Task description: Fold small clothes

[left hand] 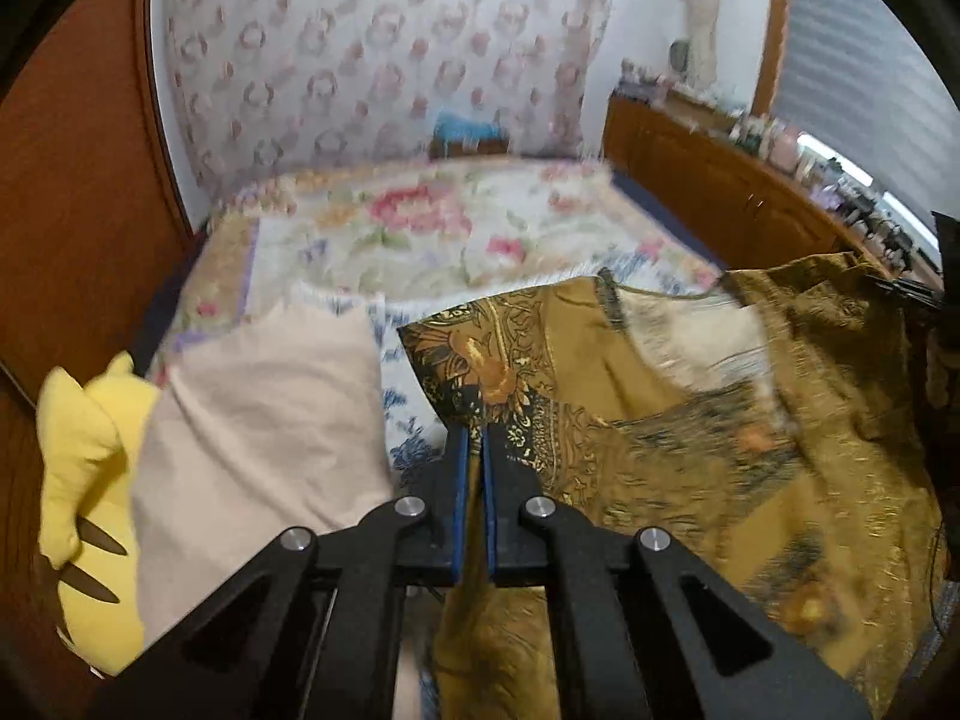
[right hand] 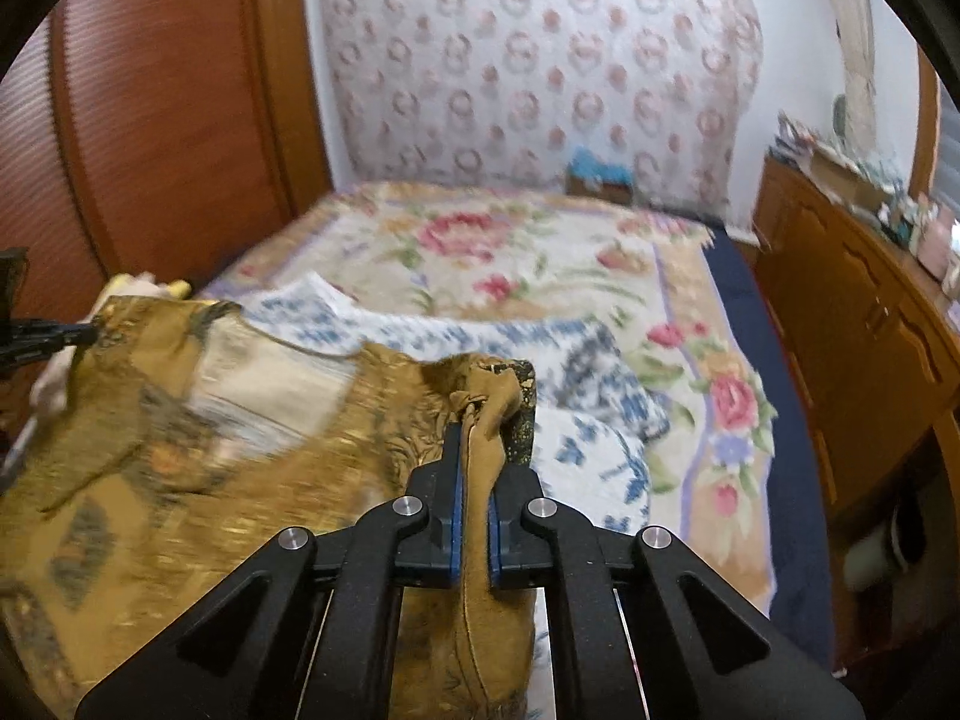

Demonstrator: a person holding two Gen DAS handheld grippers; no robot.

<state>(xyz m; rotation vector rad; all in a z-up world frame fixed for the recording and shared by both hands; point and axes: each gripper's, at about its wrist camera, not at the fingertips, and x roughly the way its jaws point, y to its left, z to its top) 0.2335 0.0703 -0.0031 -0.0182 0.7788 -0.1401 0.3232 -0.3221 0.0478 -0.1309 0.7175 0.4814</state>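
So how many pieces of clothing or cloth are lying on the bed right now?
3: the mustard patterned garment held up by both grippers, a beige cloth to its left, and a blue-and-white floral piece underneath. More may be hidden.

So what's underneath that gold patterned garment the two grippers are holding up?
Beyond the gold garment, a blue-and-white floral cloth lies on the flowered bedspread. The left gripper and right gripper pinch its fabric. What lies directly beneath is covered.
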